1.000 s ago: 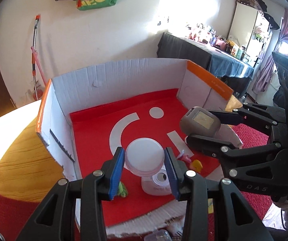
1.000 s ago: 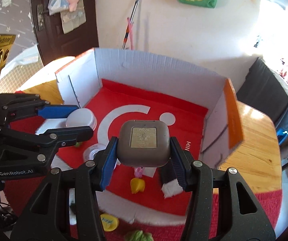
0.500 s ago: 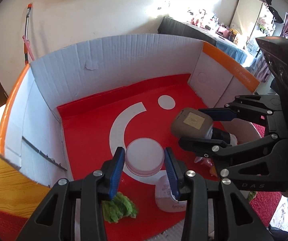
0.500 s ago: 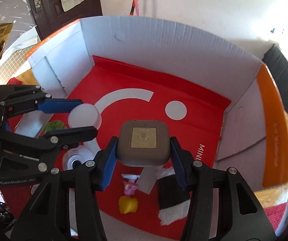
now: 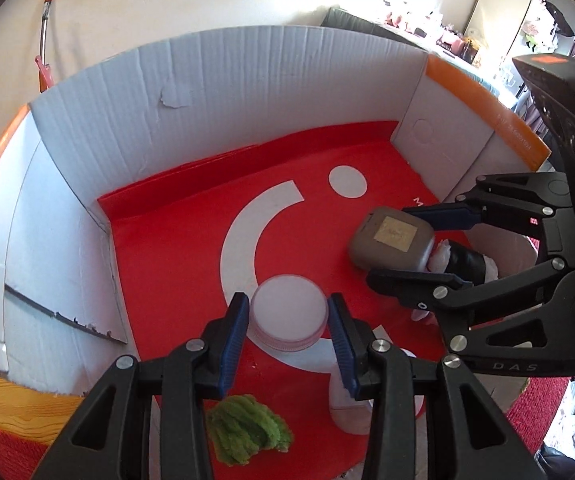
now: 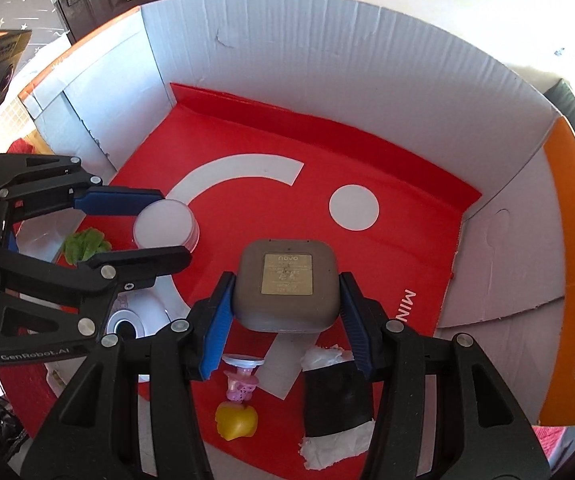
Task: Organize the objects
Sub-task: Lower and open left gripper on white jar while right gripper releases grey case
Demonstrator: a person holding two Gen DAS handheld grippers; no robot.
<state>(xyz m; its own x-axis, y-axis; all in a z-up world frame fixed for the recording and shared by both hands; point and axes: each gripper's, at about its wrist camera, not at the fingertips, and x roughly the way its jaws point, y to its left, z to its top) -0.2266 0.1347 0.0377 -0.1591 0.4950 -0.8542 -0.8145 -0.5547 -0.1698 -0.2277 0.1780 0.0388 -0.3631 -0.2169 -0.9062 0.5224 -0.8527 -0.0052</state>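
My left gripper (image 5: 287, 322) is shut on a round white jar with a pink rim (image 5: 287, 313), held low over the red floor of a cardboard box (image 5: 223, 72). The same jar (image 6: 166, 226) shows at the left in the right wrist view. My right gripper (image 6: 285, 298) is shut on a grey rounded-square case (image 6: 285, 284) with a gold label, also low inside the box. In the left wrist view that case (image 5: 391, 242) sits at the right between the other gripper's blue pads.
On the box floor lie a green fuzzy piece (image 5: 247, 432), a white tape dispenser (image 6: 135, 316), a pink pacifier (image 6: 241, 380), a yellow toy (image 6: 236, 420) and a black-and-white roll (image 6: 337, 400). White box walls (image 6: 327, 60) enclose three sides. A red mat lies outside.
Both grippers have sunk and moved forward into the box, each keeping its object; the box walls now fill the views. Most of the motion came in the first half second.
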